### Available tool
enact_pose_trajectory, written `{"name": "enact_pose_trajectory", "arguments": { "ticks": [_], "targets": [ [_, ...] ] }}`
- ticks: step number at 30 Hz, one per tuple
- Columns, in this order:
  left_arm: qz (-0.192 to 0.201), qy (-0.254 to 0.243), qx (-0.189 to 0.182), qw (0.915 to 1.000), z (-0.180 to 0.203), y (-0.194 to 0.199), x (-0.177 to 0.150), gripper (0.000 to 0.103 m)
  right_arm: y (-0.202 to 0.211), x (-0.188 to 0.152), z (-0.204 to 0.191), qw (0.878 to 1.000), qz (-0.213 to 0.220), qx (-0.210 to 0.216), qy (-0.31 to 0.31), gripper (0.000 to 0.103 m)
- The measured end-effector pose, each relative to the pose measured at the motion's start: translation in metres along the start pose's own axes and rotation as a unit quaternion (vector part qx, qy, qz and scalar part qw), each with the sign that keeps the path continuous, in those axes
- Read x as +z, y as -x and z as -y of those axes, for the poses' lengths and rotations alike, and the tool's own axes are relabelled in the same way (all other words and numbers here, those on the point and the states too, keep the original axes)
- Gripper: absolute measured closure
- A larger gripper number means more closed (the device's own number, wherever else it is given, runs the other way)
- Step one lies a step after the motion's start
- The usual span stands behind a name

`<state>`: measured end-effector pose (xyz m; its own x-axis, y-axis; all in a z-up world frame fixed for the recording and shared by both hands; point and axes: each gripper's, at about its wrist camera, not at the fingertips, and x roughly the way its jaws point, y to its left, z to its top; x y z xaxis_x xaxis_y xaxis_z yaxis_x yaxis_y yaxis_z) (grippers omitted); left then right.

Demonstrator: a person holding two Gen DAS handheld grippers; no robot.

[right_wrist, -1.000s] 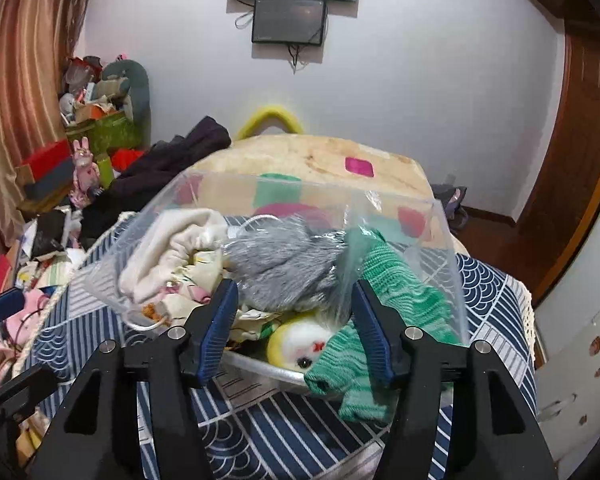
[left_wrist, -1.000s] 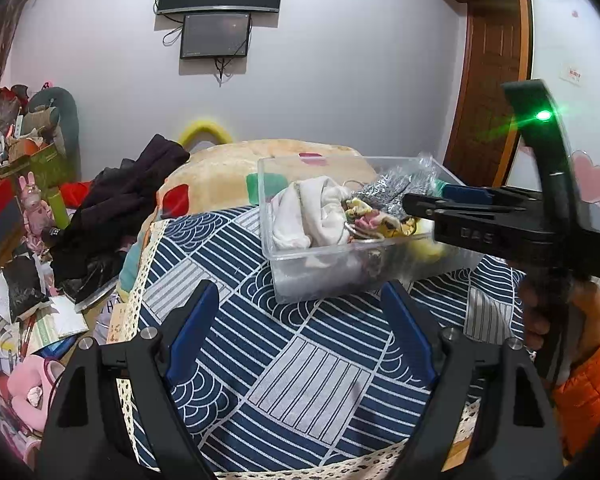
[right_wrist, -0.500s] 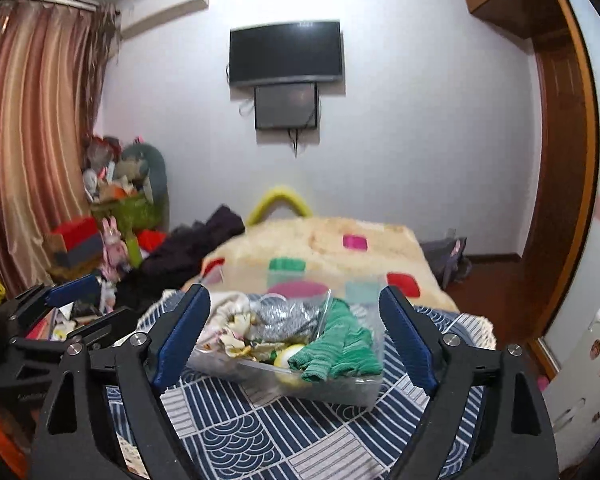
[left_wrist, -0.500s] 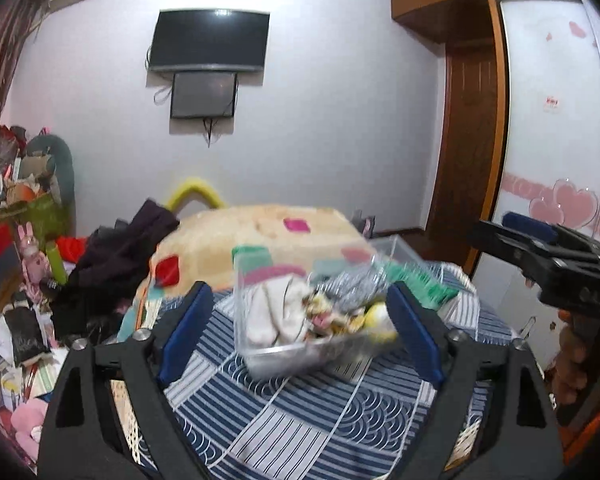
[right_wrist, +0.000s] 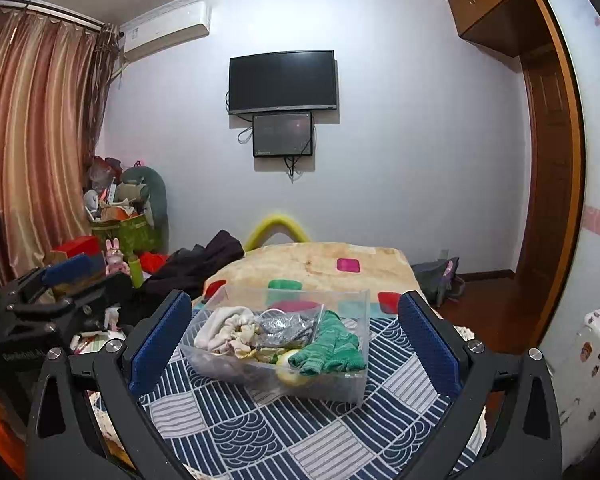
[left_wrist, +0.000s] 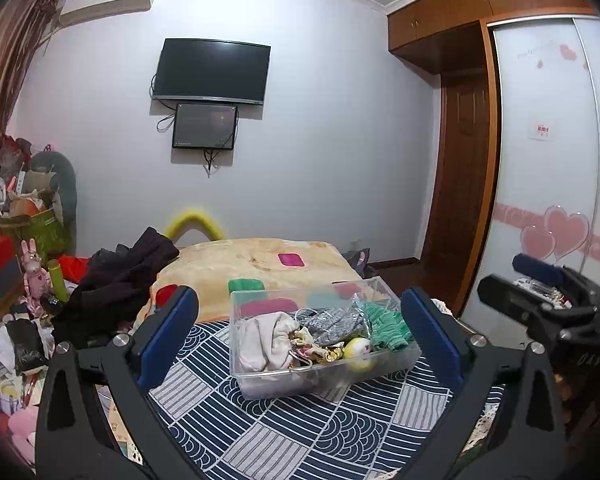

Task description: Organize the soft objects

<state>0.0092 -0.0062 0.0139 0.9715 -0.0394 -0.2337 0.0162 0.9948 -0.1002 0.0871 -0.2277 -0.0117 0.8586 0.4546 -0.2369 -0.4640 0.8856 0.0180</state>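
Note:
A clear plastic bin (left_wrist: pixel 324 376) (right_wrist: pixel 352 384) stands on a blue patterned cloth (left_wrist: pixel 300 432) (right_wrist: pixel 300 432). It holds a cream cloth (left_wrist: pixel 266 340) (right_wrist: pixel 220 326), a silver pouch (left_wrist: pixel 334 326) (right_wrist: pixel 286 328), a green knit piece (left_wrist: pixel 388 326) (right_wrist: pixel 332 350) and a yellow-white ball (left_wrist: pixel 358 350) (right_wrist: pixel 288 368). My left gripper (left_wrist: pixel 300 332) is open and empty, held back from the bin. My right gripper (right_wrist: pixel 294 332) is open and empty, also back from it. Each gripper shows at the edge of the other's view.
A bed with a tan blanket (left_wrist: pixel 252 260) (right_wrist: pixel 320 264) lies behind the table. Dark clothes (left_wrist: pixel 120 280) are heaped at its left. Toys and boxes (left_wrist: pixel 24 240) clutter the left floor. A wardrobe (left_wrist: pixel 548 160) stands on the right.
Both grippers have pulled back and up from the bin and opened wider. The right gripper had its fingers at the bin's contents a second ago; it is now clear and empty.

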Motion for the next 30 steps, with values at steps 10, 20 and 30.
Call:
{"name": "enact_pose_trajectory", "arguments": {
  "ticks": [10, 20, 30],
  "targets": [
    [0.008, 0.002, 0.002, 1.0000, -0.0008, 0.0062, 0.0005, 0.000, 0.0033, -0.0048, -0.0012, 1.000, -0.004, -0.002, -0.004, 0.000],
    [0.003, 0.001, 0.001, 1.0000, 0.0002, 0.0051, -0.0002, 0.000, 0.0069, -0.0058, -0.0014, 1.000, -0.002, -0.001, -0.003, 0.000],
    [0.002, -0.006, -0.003, 1.0000, 0.0032, 0.0054, -0.0013, 0.000, 0.0090, -0.0039, -0.0042, 1.000, 0.000, 0.001, 0.000, 0.000]
  ]
}}
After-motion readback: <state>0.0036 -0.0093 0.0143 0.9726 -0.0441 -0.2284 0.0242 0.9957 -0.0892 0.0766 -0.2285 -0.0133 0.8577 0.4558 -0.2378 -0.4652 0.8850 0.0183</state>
